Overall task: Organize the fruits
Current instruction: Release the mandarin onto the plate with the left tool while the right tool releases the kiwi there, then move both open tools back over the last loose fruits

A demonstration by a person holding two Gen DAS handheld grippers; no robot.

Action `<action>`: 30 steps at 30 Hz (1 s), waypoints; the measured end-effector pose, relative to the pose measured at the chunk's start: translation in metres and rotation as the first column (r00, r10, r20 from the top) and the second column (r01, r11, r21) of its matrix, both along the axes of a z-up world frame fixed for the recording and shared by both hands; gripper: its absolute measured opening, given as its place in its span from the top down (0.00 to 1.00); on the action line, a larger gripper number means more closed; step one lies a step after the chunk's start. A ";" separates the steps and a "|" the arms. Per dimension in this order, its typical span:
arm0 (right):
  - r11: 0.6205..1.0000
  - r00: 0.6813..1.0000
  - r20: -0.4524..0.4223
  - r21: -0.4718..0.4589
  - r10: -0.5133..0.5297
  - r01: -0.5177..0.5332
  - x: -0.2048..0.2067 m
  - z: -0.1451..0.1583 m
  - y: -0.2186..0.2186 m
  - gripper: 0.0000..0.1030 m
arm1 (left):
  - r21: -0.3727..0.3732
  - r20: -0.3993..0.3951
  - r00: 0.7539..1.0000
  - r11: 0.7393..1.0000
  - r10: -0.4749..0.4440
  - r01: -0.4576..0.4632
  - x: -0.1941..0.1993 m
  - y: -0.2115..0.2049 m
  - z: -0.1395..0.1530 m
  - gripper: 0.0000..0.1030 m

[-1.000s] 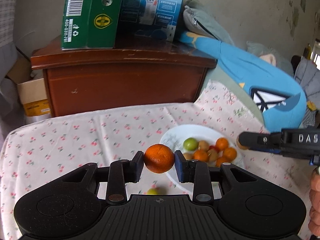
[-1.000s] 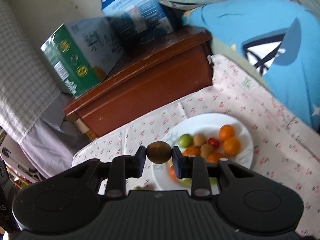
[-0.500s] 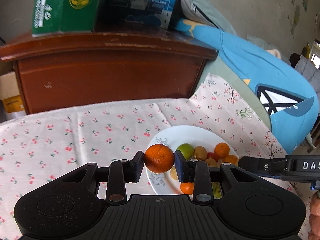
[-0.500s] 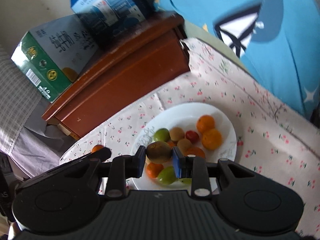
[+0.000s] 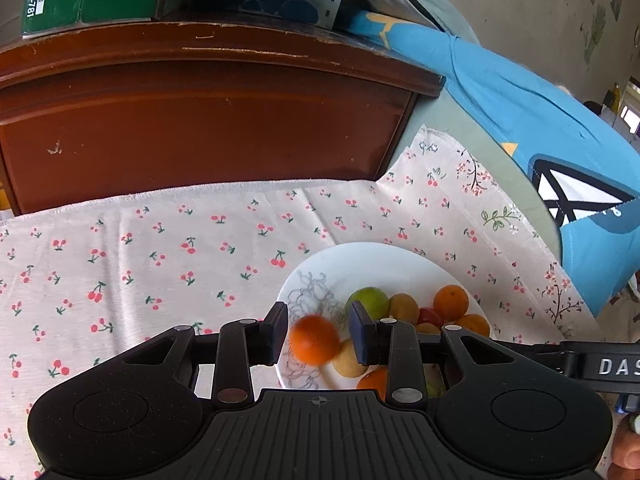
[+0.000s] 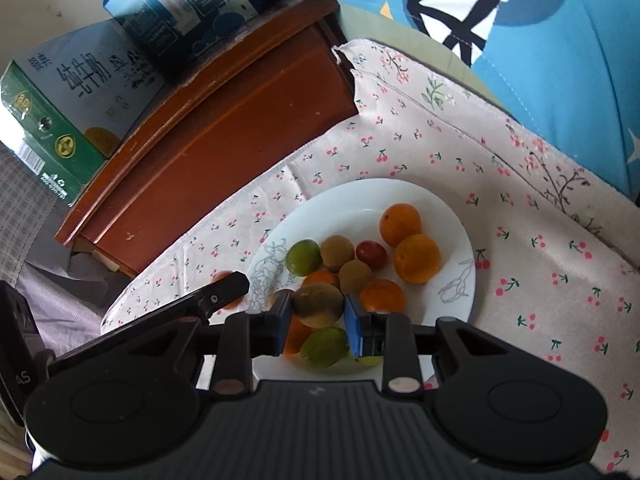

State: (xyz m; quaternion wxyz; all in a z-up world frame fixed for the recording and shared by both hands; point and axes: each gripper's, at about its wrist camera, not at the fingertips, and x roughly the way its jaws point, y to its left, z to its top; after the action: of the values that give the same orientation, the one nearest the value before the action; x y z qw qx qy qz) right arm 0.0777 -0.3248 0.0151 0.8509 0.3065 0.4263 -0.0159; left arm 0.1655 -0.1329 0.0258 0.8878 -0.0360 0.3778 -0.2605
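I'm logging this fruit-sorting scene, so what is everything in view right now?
plate: one, white, on the cloth
cloth: one, cherry print, under the plate
oranges: at least four, orange, on the plate
green fruits: two, green, on the plate
brown fruits: two, small, mid-plate
red fruit: one, red, mid-plate
cabinet: one, reddish-brown wood, behind the cloth
green carton: one, on the cabinet
blue carton: one, on the cabinet
left gripper: black, over the plate's edge; blurred orange between its jaws, a gap at one pad, grip unclear
right gripper: black, blue pads, shut on a brown-green fruit above the plate
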 end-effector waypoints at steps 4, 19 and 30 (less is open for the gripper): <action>1.000 1.000 0.005 -0.018 -0.013 0.013 0.002 0.000 0.000 0.69 | -0.001 0.010 1.000 1.000 0.000 0.000 -0.001 -0.003 0.006 0.67; 0.998 0.996 0.076 -0.053 0.044 -0.040 0.000 0.018 0.007 0.51 | 0.030 0.062 0.995 0.996 0.079 -0.081 -0.024 0.033 0.050 0.19; 0.978 0.976 0.122 -0.129 0.182 -0.167 -0.003 0.027 0.035 0.45 | 0.087 0.040 0.988 0.985 0.146 -0.149 -0.052 0.073 0.048 0.18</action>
State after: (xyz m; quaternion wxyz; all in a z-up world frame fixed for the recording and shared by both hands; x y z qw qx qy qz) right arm 0.0747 -0.2903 0.0421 0.8922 0.2174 0.3920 0.0544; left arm 0.1138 -0.0601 0.0738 0.9116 -0.0194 0.3704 -0.1771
